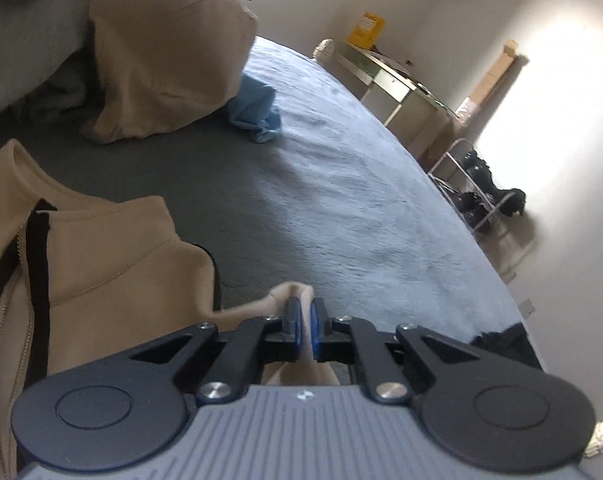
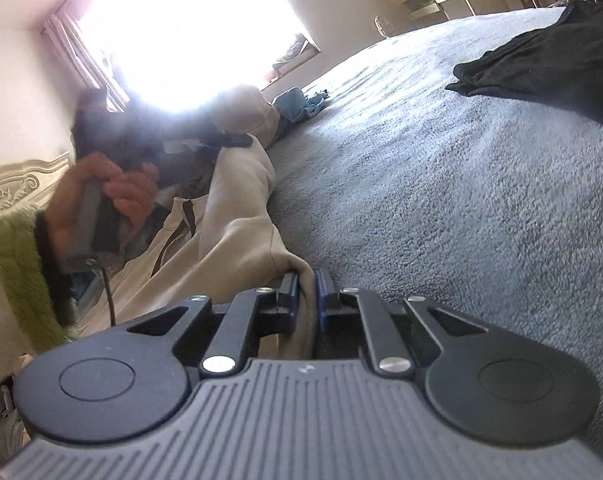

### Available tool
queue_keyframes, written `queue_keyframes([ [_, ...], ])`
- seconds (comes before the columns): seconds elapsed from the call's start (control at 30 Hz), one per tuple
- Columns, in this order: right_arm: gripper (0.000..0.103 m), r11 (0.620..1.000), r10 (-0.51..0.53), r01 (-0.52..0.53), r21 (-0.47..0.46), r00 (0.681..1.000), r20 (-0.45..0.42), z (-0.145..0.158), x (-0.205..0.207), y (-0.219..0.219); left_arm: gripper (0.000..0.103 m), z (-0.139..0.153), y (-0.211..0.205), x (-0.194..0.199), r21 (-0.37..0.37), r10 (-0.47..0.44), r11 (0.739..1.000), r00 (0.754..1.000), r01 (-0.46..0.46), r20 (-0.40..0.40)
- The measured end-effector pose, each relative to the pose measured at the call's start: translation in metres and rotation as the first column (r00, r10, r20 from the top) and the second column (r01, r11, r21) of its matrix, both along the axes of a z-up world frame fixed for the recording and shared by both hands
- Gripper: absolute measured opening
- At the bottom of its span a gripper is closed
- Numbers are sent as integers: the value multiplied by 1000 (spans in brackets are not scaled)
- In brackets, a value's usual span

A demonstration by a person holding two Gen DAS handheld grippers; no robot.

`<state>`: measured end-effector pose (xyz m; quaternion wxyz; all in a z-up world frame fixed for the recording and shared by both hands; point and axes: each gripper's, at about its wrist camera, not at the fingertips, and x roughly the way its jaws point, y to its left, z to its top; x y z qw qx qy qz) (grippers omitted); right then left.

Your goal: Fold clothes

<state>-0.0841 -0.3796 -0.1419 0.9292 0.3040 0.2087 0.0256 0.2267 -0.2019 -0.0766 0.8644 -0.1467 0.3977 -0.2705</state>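
Beige fabric of the zip jacket (image 1: 97, 256) is pinched between the closed jaws of both the left gripper (image 1: 304, 312) and the right gripper (image 2: 307, 286), each clamping an edge low over the grey fleece bedspread (image 2: 441, 208). Near the right gripper lies a black garment (image 2: 549, 64). A hand (image 2: 101, 200) in a green fuzzy cuff grips the other tool's handle. Farther off sit a tan heap (image 1: 169, 48), blue cloth (image 1: 257, 112), a desk (image 1: 393, 84) and a bright window (image 2: 189, 24).

Jacket (image 1: 101, 264) on bed (image 1: 361, 200), hoodie (image 1: 169, 48) behind.
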Motion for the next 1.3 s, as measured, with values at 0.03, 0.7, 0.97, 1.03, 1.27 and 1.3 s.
queue_keyframes([
  [0.03,7,1000,-1,1,5,1000,0,-1,0,-1,6,-3,0,2,-1,7,1000,1000,-7,-2],
  [0.7,7,999,5,-5,38,1000,-1,-3,5,-4,56,132,92,-77,175,23,983,986,-52,163],
  [0.97,7,1000,1,-1,28,1000,3,-3,4,-2,57,79,94,-110,303,-186,942,976,144,115],
  [1.03,8,999,3,-3,36,1000,6,-3,3,-4,57,50,82,-109,334,-243,922,964,196,105],
  [1.27,9,999,12,-12,43,1000,10,-4,5,-5,56,-7,49,-89,439,-350,858,929,267,118],
  [1.3,9,999,13,-13,43,1000,10,-4,6,-5,55,-11,48,-87,435,-353,858,929,272,115],
])
